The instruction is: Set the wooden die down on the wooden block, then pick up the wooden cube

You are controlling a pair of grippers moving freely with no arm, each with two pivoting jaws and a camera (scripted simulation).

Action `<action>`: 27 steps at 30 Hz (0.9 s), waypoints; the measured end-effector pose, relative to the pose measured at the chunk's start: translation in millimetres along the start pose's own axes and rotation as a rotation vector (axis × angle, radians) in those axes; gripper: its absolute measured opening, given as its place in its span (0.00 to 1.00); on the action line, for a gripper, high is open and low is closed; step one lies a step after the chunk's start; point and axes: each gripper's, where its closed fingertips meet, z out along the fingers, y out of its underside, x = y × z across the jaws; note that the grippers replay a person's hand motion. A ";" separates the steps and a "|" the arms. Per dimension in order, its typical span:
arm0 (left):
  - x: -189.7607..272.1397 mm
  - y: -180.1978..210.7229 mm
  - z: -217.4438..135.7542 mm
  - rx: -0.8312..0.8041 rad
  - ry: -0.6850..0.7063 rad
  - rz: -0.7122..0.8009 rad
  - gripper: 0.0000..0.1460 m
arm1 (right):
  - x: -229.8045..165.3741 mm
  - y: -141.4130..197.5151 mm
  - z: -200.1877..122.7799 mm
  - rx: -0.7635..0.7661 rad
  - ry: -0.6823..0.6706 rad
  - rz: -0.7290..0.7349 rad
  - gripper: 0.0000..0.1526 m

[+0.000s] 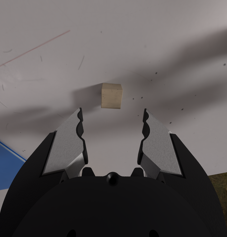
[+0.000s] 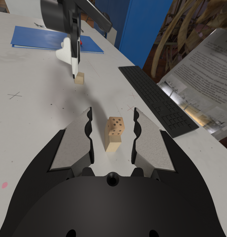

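Note:
The wooden die (image 2: 116,126), light brown with dark pips, rests on top of the pale wooden block (image 2: 112,143) on the white table. My right gripper (image 2: 112,109) is open, with the die and block lying between its fingers, untouched. The plain pale wooden cube (image 1: 111,95) sits on the table just ahead of my left gripper (image 1: 112,109), which is open and empty. The cube also shows in the right wrist view (image 2: 79,78), with the left gripper (image 2: 74,75) hanging right over it, one finger tip at its left side.
A black keyboard (image 2: 157,97) lies along the table's right edge, with a printed board (image 2: 200,79) beyond it. A blue folder (image 2: 46,39) lies at the back of the table. Pen crosses mark the white table (image 2: 33,115).

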 end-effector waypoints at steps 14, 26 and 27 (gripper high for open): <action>-2.3 -4.7 29.2 -0.120 -0.059 -0.026 0.48 | -3.1 -19.3 -17.8 0.032 0.021 -0.067 0.43; -8.6 -12.4 4.2 -0.033 -0.138 0.207 0.24 | 9.4 -29.4 -29.9 0.072 0.106 -0.096 0.42; -7.5 -14.6 -5.4 0.014 -0.118 0.208 0.24 | 12.2 -32.9 -32.7 0.087 0.128 -0.100 0.42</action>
